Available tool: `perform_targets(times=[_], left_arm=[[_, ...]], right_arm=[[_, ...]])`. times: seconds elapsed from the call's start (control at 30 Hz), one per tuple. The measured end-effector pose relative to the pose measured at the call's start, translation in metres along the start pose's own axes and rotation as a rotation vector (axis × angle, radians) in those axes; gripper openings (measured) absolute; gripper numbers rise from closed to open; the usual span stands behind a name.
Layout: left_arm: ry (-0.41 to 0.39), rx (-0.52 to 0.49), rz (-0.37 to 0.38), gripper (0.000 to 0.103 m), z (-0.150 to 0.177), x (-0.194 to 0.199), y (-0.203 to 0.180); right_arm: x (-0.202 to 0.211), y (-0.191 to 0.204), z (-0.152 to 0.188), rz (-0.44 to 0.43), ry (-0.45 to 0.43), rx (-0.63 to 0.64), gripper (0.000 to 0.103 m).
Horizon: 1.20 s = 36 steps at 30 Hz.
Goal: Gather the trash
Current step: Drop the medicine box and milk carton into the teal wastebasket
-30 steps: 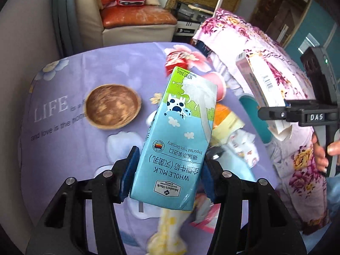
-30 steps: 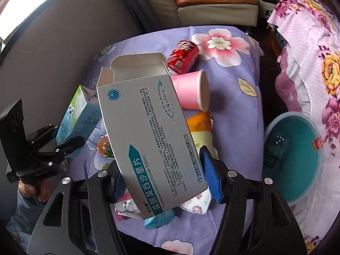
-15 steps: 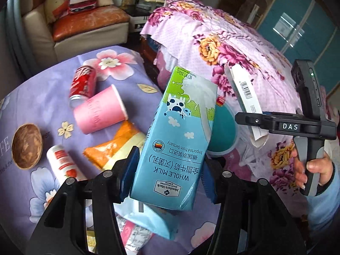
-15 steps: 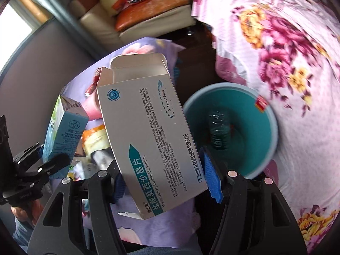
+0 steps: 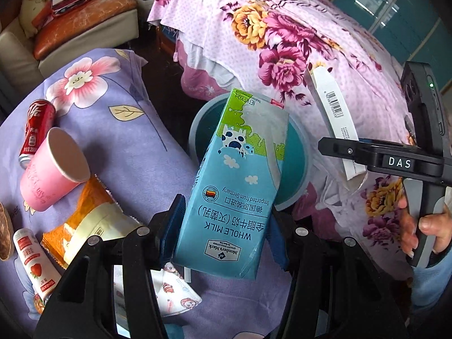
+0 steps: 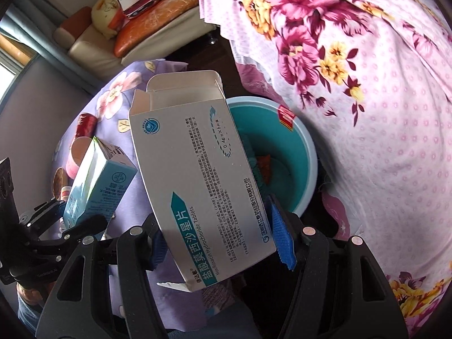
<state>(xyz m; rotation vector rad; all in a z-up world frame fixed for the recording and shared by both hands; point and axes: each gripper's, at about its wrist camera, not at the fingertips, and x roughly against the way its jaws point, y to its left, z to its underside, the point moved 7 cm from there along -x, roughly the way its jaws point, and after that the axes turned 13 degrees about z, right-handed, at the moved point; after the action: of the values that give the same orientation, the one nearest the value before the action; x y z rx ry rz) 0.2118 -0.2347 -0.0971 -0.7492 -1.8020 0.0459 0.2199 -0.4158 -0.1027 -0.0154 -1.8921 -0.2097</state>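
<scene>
My left gripper (image 5: 224,233) is shut on a blue and green whole milk carton (image 5: 237,186), held in front of a teal bin (image 5: 299,186) on the floor. My right gripper (image 6: 220,234) is shut on a grey tablet box (image 6: 197,175) with its top flap open, held beside the teal bin (image 6: 285,152). The milk carton also shows in the right wrist view (image 6: 99,183), to the left of the box. The box shows edge-on in the left wrist view (image 5: 336,121). Some trash lies in the bin's bottom.
On the purple flowered table (image 5: 141,152) lie a red cola can (image 5: 35,130), a pink paper cup (image 5: 53,169), an orange snack bag (image 5: 87,220), a small strawberry bottle (image 5: 34,265) and a face mask (image 5: 175,296). A bed with a pink flowered cover (image 5: 296,36) stands behind the bin.
Both grippers have swung right from over the table toward the bin, each still holding its item. The bin now sits right behind the carton and the box.
</scene>
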Motion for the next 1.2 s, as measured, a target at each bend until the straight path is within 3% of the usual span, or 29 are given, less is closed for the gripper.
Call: perform_targets(times=[0.33, 0.67, 0.77, 0.83, 0.93, 1.0, 1.2], left_arm=[[0.066, -0.021, -0.005, 0.055, -0.015, -0.040, -0.006], [0.065, 0.004, 0.006, 0.056, -0.021, -0.056, -0.004], [0.055, 0.020, 0.004, 0.067, -0.020, -0.054, 0.001], [0.042, 0.020, -0.010, 0.079, -0.020, -0.050, 0.002], [0.013, 0.028, -0.017, 0.088, -0.018, -0.041, 0.005], [-0.007, 0.032, -0.022, 0.090, -0.016, -0.034, 0.006], [-0.022, 0.054, -0.011, 0.091, -0.007, -0.023, 0.010]], right_arm=[[-0.021, -0.026, -0.007, 0.013, 0.036, -0.034, 0.059], [-0.033, -0.030, -0.012, 0.029, 0.055, -0.040, 0.059], [-0.034, -0.029, -0.014, 0.034, 0.055, -0.037, 0.059], [-0.035, -0.027, -0.016, 0.034, 0.054, -0.033, 0.059], [-0.038, -0.021, -0.017, 0.034, 0.061, -0.027, 0.063], [-0.041, -0.019, -0.018, 0.024, 0.070, -0.044, 0.079], [-0.043, -0.012, -0.017, 0.029, 0.082, -0.055, 0.080]])
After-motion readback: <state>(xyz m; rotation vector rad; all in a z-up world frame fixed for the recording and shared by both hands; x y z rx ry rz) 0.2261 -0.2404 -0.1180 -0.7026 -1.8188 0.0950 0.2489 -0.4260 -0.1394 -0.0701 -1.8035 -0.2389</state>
